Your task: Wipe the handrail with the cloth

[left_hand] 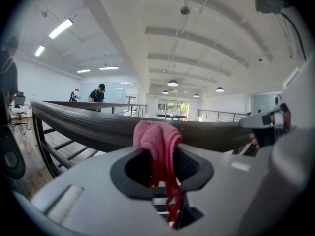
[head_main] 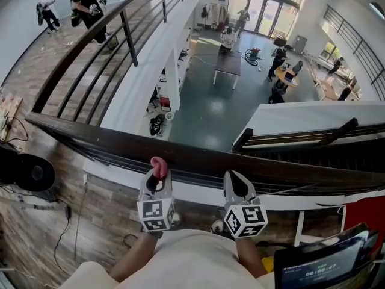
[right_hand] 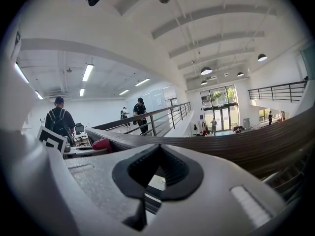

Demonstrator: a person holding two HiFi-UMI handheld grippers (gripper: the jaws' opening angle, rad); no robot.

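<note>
A dark wooden handrail [head_main: 108,138] crosses the head view from left to right just ahead of both grippers. My left gripper [head_main: 157,177] is shut on a pink cloth [head_main: 159,167], whose bunched top sticks out above the jaws right at the rail's near edge. In the left gripper view the cloth [left_hand: 156,137] hangs between the jaws of the left gripper [left_hand: 160,149] in front of the handrail [left_hand: 88,124]. To its right, my right gripper [head_main: 236,182] is shut and empty just below the rail. The right gripper view shows that right gripper [right_hand: 158,150] with the handrail [right_hand: 236,144] beyond it.
The rail edges a balcony over a lower floor with tables and people [head_main: 228,38]. A second railing [head_main: 120,26] runs away at the left, with people [head_main: 89,5] beside it. A black round device [head_main: 33,173] and cables lie at the left; a screen [head_main: 319,264] is at the lower right.
</note>
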